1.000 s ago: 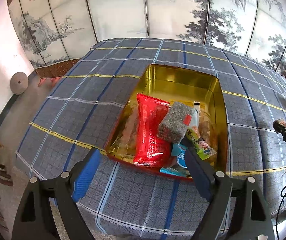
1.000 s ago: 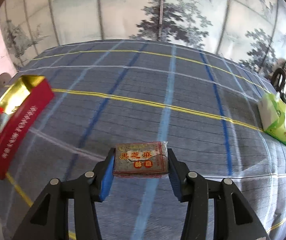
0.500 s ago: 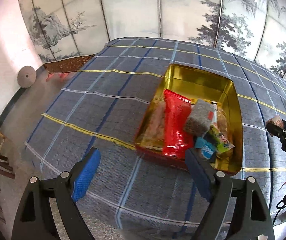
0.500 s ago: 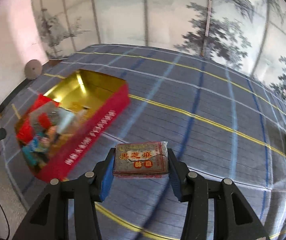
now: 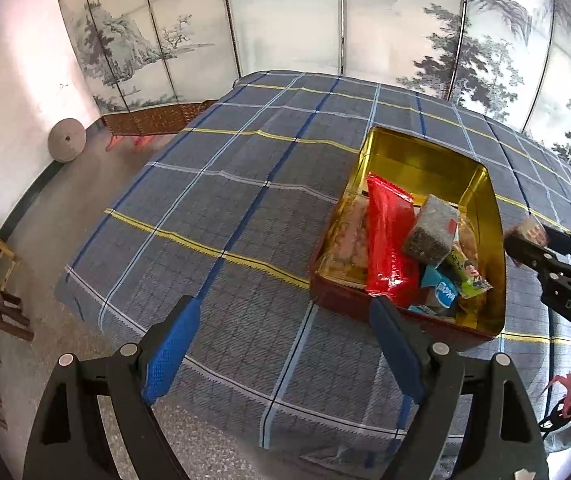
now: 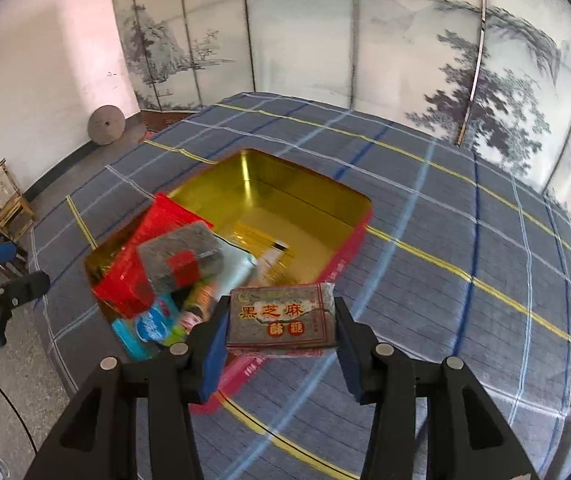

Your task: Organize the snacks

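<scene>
Swung across the tablecloth [image 6: 465, 240], the right gripper [image 6: 281, 330] now holds its flat rectangular sesame-candy packet [image 6: 281, 320] clamped over the gold-lined red tin's [image 6: 305, 196] near edge; left gripper [image 5: 281, 344] fingers stand apart, empty.

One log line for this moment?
right gripper: shut on sesame bar, near tin | left gripper: open, empty

The brown rectangular wrapped snack block [image 6: 281, 320] carries red Chinese characters "黑芝麻" with two more red characters beneath, too small to read with certainty. The black frame of the right hand-held gripper [image 5: 525, 236] bears the white letters "DAS" in the left wrist view. Print on the red tin's [image 6: 349, 240] outer wall is illegible.
</scene>
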A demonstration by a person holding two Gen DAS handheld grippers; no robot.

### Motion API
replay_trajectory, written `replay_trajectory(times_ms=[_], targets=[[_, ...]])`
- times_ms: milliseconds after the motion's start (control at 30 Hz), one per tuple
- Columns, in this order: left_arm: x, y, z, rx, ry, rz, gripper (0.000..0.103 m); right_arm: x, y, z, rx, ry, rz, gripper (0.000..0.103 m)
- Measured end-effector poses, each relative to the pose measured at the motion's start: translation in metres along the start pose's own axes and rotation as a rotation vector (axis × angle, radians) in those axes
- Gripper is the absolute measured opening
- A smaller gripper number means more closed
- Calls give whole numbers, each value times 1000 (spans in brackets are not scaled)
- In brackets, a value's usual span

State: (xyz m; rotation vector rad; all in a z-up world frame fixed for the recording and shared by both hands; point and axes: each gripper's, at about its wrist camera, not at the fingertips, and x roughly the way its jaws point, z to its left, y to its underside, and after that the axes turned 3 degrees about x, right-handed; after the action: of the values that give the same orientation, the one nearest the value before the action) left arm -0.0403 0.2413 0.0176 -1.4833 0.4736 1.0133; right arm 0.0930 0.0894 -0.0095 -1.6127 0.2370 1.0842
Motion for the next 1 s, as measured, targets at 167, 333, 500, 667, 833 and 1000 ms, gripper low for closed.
replay_trajectory(times_ms=[167,333,500,667,833,1000], targets=[[0,2,5,0,-14,8,84,10,-6,18,-30,-28,-3,48],[1,3,8,-4,-24,16,84,21,-9,31,-54,-42,9,48],[2,4,9,-3,-31,23,84,31,-12,41,-76,-35,22,48],[4,5,12,-3,-44,31,84,37,-16,41,-72,-26,25,48],[4,5,13,-4,-49,32,84,49,-15,39,-60,-16,46,48],[3,4,13,0,-51,31,84,54,-16,38,-47,-26,54,48]])
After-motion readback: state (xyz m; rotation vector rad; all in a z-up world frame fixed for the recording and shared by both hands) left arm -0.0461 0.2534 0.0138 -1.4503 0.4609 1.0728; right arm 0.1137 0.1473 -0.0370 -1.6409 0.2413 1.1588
